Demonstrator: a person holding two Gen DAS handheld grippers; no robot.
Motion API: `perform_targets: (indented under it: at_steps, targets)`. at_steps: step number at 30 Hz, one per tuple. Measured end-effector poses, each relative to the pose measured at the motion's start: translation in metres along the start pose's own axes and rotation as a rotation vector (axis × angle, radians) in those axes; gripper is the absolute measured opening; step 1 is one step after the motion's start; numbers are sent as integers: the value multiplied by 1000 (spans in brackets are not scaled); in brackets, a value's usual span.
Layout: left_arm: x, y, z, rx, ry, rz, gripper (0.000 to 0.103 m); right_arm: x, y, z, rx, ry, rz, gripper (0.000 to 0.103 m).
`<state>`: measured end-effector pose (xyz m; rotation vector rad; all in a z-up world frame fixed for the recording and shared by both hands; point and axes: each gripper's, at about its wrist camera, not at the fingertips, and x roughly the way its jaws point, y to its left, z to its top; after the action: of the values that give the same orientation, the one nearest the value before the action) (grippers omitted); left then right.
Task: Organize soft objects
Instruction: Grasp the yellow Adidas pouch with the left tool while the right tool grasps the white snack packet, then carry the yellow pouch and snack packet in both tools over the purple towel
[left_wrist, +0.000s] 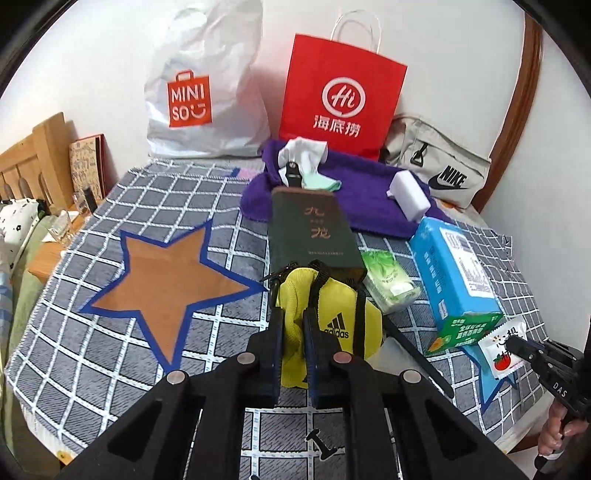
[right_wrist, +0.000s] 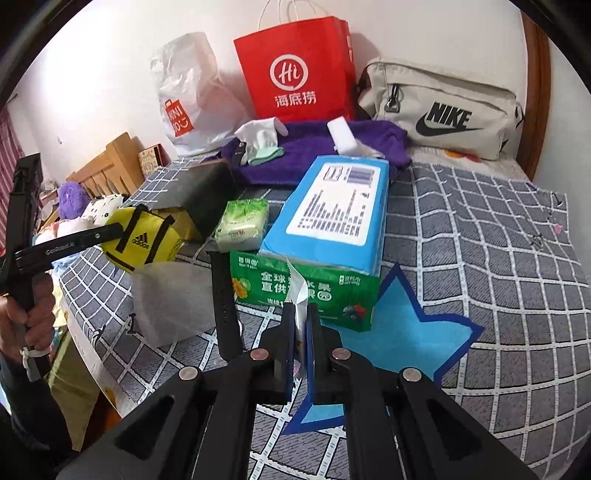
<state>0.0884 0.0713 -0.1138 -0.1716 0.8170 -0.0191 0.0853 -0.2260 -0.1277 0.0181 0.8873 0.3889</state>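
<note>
My left gripper (left_wrist: 293, 317) is shut on a yellow Adidas pouch (left_wrist: 332, 314) and holds it above the checked cloth, in front of a dark green box (left_wrist: 314, 229). From the right wrist view the pouch (right_wrist: 144, 240) hangs in the left gripper (right_wrist: 110, 232) at the left. My right gripper (right_wrist: 301, 314) is shut on a small white sachet (right_wrist: 297, 291), in front of the blue and green tissue pack (right_wrist: 332, 221). The left wrist view shows that sachet (left_wrist: 504, 349) with a tomato print, in the right gripper (left_wrist: 511, 343). A purple towel (left_wrist: 362, 195) lies behind with a white sponge (left_wrist: 408, 194) on it.
A brown star patch (left_wrist: 170, 273) and a blue star patch (right_wrist: 402, 332) mark the cloth. A green tissue packet (left_wrist: 389, 282), a black strap (right_wrist: 223, 314), a Miniso bag (left_wrist: 199, 92), a red paper bag (left_wrist: 340, 96) and a Nike bag (right_wrist: 443, 110) stand around. The bed edge is at the left.
</note>
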Motion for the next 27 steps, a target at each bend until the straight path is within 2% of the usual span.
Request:
perform_targets:
  at_steps: [12,27]
  targets:
    - [-29,-12,14,19,-47,24,10,-27,7,27,-5,-88,-52,5]
    - [-46,-22,41,28,-83,32,10,-42,12,61,-5,-141,-48,5]
